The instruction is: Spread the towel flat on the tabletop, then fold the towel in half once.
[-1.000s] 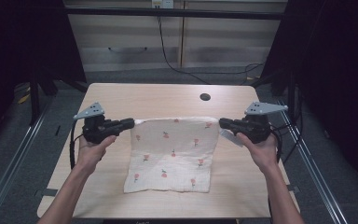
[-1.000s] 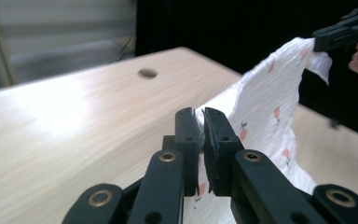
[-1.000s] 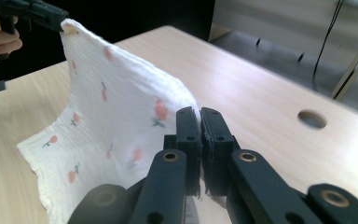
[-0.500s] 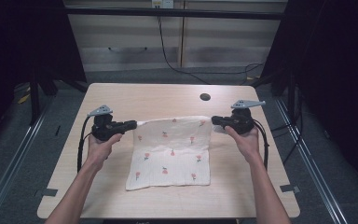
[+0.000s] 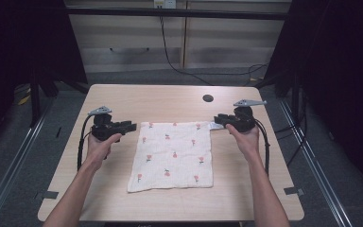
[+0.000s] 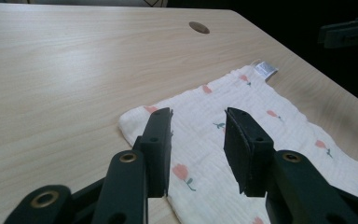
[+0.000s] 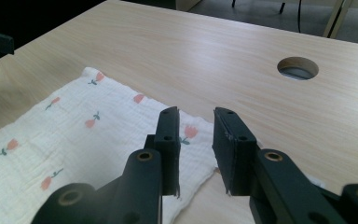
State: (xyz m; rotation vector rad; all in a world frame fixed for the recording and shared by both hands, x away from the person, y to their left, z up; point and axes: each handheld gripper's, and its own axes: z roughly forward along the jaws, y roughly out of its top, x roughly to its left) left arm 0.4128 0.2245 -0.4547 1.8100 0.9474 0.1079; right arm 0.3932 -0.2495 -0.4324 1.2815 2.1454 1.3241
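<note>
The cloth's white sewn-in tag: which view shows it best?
The left gripper view: the tag sticks out clearly from the far corner of the cloth, unobstructed. In the high view it is a small pale tab next to the right gripper. In the right gripper view I cannot make it out.

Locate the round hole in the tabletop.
In the high view the round hole sits at the table's far edge, right of centre, beyond the cloth and nearer the right gripper.
</note>
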